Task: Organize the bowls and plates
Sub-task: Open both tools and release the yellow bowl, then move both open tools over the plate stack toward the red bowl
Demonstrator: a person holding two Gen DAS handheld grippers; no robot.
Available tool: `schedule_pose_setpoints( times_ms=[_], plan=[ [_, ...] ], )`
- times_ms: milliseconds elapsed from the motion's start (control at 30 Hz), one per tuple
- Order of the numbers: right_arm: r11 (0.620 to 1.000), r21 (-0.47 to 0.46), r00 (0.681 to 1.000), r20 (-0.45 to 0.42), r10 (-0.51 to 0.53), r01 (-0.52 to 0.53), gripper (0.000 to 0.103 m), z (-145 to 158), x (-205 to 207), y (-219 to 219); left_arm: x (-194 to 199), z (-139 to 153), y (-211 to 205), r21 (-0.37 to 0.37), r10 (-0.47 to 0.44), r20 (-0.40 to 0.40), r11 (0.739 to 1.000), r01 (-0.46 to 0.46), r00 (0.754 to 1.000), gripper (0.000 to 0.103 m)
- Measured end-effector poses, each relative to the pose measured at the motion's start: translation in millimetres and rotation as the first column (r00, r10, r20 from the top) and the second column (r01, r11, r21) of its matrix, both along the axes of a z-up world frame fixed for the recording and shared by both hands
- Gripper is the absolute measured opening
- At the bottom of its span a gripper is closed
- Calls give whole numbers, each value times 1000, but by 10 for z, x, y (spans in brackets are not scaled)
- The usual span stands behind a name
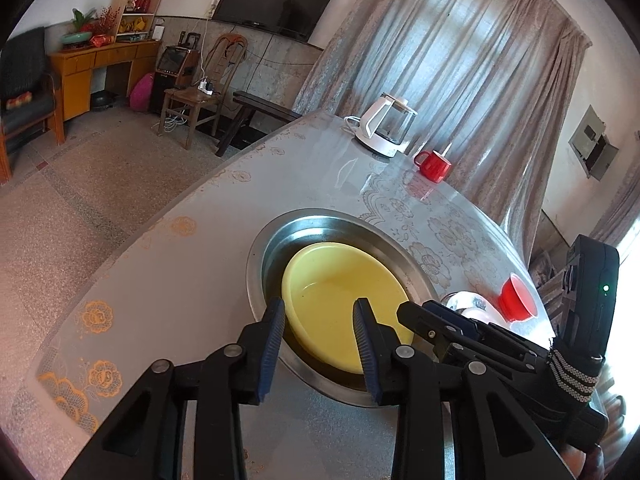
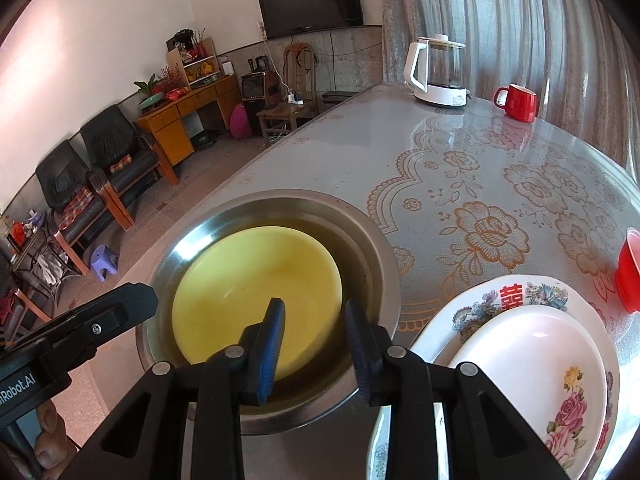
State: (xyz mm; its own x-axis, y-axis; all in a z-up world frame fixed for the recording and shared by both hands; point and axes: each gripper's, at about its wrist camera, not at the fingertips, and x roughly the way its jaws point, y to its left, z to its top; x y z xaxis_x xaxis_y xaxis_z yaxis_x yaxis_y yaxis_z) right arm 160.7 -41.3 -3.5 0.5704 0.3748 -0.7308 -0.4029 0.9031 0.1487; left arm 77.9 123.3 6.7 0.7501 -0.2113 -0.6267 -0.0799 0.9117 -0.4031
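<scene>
A yellow bowl [image 1: 340,292] [image 2: 248,280] sits inside a wide steel basin [image 1: 256,256] [image 2: 360,224] on the table. My left gripper [image 1: 319,312] is open and straddles the yellow bowl's near left rim, pads apart from it. My right gripper [image 2: 315,308] is open too, one finger over the bowl's inside and the other just outside its right rim. To the right, a white plate with a rose [image 2: 540,344] lies on a larger patterned plate [image 2: 520,292].
The table [image 2: 480,160] has a glossy floral cover. A white kettle [image 1: 386,128] [image 2: 440,72] and red mug [image 1: 434,166] [image 2: 518,102] stand at its far side. A red cup [image 1: 516,296] [image 2: 630,272] stands beside the plates. Chairs and a desk line the far wall.
</scene>
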Motion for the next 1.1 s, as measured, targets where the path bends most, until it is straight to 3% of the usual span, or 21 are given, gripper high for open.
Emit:
schedule_pose_setpoints(
  times_ms=[633,1100],
  plan=[
    [989,119,996,9,-88,86,37,174,-235,-505,-77,146,-398,102,-88,18,991,85,996,38],
    [959,138,967,21,-253,248,37,178,-405,-1249,29,221,-993,164,-238,12,959,233,971,38]
  ],
)
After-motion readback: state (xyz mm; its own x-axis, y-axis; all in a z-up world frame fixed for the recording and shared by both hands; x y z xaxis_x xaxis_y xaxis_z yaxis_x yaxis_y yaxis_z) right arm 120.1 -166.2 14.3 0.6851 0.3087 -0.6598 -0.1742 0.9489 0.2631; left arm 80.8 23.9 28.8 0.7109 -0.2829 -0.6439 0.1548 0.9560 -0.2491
